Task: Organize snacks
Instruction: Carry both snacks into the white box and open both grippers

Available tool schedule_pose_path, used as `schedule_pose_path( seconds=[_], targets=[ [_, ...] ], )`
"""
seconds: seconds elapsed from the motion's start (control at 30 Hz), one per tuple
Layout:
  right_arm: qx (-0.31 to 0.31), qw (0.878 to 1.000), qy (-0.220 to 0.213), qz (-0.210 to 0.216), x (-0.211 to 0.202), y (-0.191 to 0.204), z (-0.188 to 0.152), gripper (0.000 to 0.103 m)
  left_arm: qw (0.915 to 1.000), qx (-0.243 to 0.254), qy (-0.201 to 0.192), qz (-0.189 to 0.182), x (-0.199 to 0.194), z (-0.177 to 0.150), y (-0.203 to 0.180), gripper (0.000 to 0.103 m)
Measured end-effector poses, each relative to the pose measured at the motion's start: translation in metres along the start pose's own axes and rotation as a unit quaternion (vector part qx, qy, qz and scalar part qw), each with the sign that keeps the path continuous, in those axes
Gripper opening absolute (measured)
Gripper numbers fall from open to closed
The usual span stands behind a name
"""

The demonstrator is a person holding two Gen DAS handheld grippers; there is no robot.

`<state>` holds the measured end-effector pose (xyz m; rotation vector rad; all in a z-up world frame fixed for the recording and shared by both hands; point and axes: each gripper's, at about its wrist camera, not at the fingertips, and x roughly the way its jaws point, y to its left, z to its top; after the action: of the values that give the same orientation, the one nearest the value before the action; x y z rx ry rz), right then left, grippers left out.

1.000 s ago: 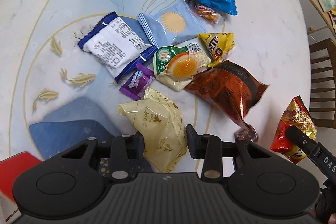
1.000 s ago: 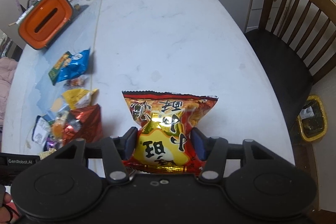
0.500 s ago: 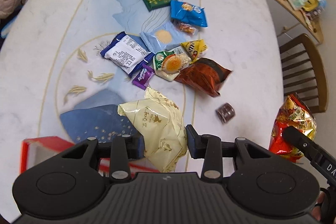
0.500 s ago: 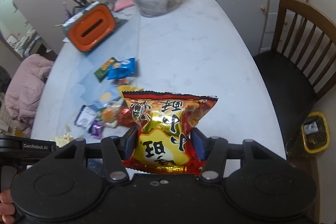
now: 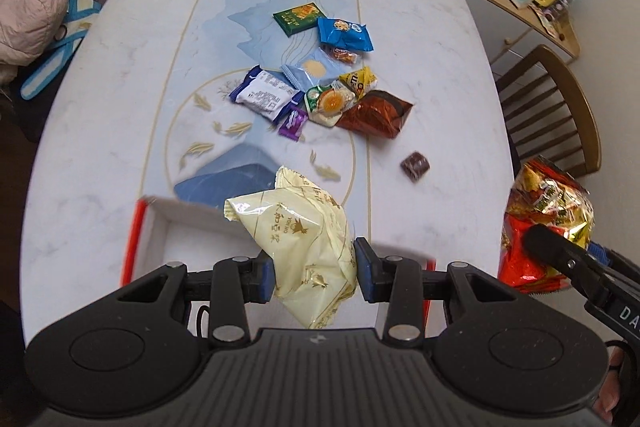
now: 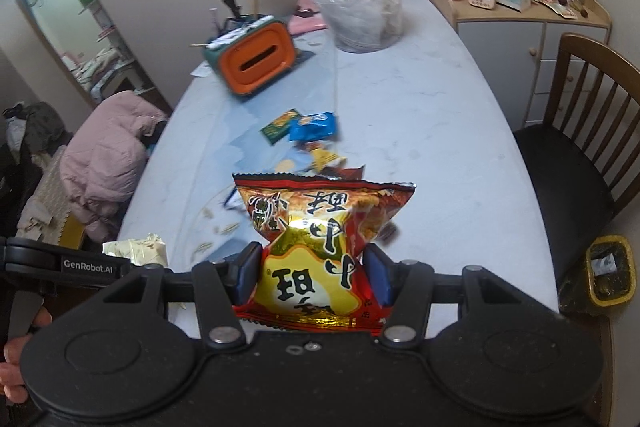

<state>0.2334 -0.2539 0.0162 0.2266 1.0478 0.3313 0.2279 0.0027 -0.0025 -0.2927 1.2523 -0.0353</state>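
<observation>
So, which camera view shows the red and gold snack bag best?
The right wrist view: the red and gold snack bag fills its centre, front printing readable. The left wrist view shows it only at the right edge, partly hidden.

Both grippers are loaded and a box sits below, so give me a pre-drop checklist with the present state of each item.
1. Left gripper clamped on the cream packet: ok, pads press both sides.
2. Right gripper clamped on the red and gold bag: ok, bag pinched at its waist.
3. Red-edged box under the cream packet: ok, its open white inside shows below.
4. Box has room: cannot tell, the gripper body hides most of it.
5. Grippers clear of each other: ok, a gap shows between them.
6. Snacks left on the table: not ok, a pile and a small brown candy remain.
</observation>
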Motion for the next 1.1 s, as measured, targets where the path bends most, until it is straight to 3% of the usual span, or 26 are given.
schedule_pose_path(
  seconds=[0.3,0.5,0.83,1.1],
  targets=[
    [-0.029,0.999,0.006,0.027,-0.027,0.038,-0.033,0.055,0.9996,0.028,0.002,0.006,-0.043,-0.045,0.019,0.038],
    [-0.049,0.997,0.025,0.047,-0.027,0.066,-0.059,0.055,0.9988,0.044,0.016,0.017,-0.052,-0.074,0.033,0.038],
    [-0.075,0.992,0.093,0.042,0.021,0.091,-0.11,0.054,0.9955,0.054,0.066,0.042,-0.014,-0.115,0.055,0.038],
    [-0.087,0.989,0.122,0.02,0.062,0.095,-0.14,0.054,0.9938,0.054,0.079,0.058,0.03,-0.121,0.066,0.038]
  ],
)
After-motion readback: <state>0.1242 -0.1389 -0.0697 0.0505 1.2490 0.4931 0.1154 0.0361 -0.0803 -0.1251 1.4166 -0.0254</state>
